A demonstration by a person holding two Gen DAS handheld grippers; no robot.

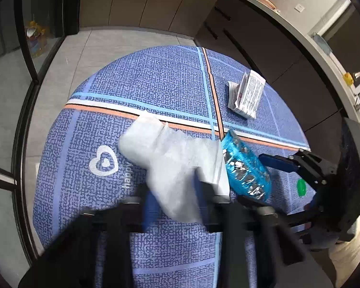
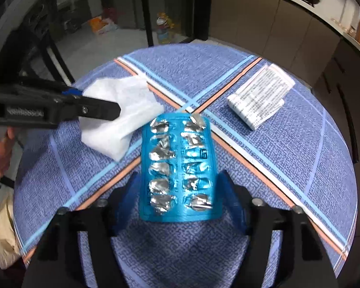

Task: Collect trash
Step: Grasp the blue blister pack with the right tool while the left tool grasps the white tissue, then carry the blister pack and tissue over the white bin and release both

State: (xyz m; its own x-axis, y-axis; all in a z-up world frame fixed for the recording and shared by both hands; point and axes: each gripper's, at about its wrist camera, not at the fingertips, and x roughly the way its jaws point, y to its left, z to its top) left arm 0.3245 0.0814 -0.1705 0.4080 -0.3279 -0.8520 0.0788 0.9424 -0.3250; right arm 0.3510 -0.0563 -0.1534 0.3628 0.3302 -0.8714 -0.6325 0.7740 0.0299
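Note:
My left gripper point(image 1: 175, 192) is shut on a white tissue point(image 1: 170, 153) and holds it above the round blue table; it also shows in the right wrist view point(image 2: 122, 120), with the left gripper point(image 2: 88, 100) at the left. My right gripper point(image 2: 177, 196) is shut on a blue blister pack point(image 2: 177, 168) with torn foil cells, held by its sides. In the left wrist view the blister pack point(image 1: 244, 168) sits at the right, next to the tissue, with the right gripper point(image 1: 271, 168) behind it. A folded printed leaflet point(image 2: 259, 96) lies on the table at the far right; it also shows in the left wrist view point(image 1: 247, 93).
The round table has a blue patterned cloth point(image 2: 288, 163) with crossing stripes. A green bottle cap point(image 1: 301, 187) lies near the table's right edge. Kitchen cabinets and a counter point(image 1: 288, 19) stand behind. A glass door point(image 1: 33, 48) is at the left.

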